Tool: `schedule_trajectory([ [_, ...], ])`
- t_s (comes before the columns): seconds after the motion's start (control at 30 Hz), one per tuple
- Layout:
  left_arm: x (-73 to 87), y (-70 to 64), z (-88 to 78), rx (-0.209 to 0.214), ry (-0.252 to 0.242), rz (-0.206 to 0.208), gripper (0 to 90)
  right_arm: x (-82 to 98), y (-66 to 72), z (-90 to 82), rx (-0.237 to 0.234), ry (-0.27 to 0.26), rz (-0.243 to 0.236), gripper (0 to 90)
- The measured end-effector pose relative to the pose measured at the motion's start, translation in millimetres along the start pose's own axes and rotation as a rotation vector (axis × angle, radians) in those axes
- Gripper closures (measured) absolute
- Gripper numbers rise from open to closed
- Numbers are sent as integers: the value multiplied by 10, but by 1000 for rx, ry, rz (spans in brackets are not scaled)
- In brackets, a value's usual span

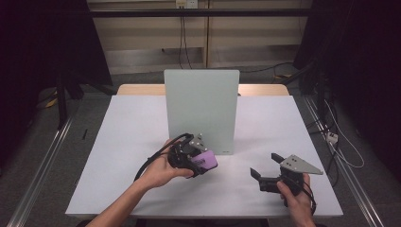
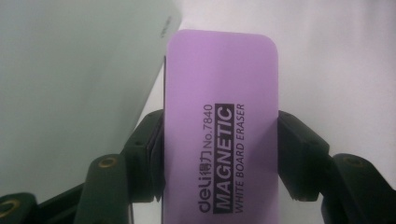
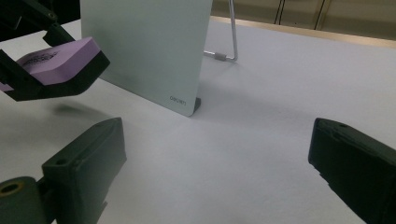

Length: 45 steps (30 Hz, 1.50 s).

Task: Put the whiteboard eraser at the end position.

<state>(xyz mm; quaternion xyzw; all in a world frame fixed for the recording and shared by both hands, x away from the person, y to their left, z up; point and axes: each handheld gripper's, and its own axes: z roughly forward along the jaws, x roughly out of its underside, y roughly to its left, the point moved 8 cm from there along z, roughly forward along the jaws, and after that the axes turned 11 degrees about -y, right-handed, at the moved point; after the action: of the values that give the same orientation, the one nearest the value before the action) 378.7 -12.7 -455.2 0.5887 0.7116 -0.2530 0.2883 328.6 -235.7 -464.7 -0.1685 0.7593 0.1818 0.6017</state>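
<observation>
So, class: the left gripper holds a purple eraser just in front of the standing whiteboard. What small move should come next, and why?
Probably set it down. The left gripper is shut on the purple eraser, held above the table with a shadow beneath, beside the whiteboard. The board's face looks clean, so lowering the eraser to the table seems likeliest. The right gripper rests open.

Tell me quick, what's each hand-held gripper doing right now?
Left hand-held gripper: closed on the purple whiteboard eraser.
Right hand-held gripper: open, holding nothing.

We see white table over grey floor — dark curtains both sides, pale wall panels behind, cables hanging, metal rail along floor.
</observation>
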Motion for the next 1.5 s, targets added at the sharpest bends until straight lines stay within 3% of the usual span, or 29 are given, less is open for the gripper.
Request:
schedule_trajectory([
  [0.07, -8, -20, 36, 17, 2, -6, 408, 0, 4, 0, 0, 1, -2, 38],
  [0.17, 43, -52, 121, 33, 44, 8, 408, 2, 7, 3, -3, 4, -6, 38],
  [0.53, 135, -49, 276, 46, 106, 19, 408, 1, 4, 2, -4, 4, -8, 38],
  [0.67, 162, -34, 318, 53, 98, -17, 407, -3, 9, -1, -4, 0, -7, 37],
  [0.97, 205, -7, 403, 49, 84, -48, 407, 0, 1, 2, -3, 2, -5, 37],
  [1.5, 244, -22, 429, 37, 92, -45, 355, -2, -3, 19, -11, 0, -5, 37],
])
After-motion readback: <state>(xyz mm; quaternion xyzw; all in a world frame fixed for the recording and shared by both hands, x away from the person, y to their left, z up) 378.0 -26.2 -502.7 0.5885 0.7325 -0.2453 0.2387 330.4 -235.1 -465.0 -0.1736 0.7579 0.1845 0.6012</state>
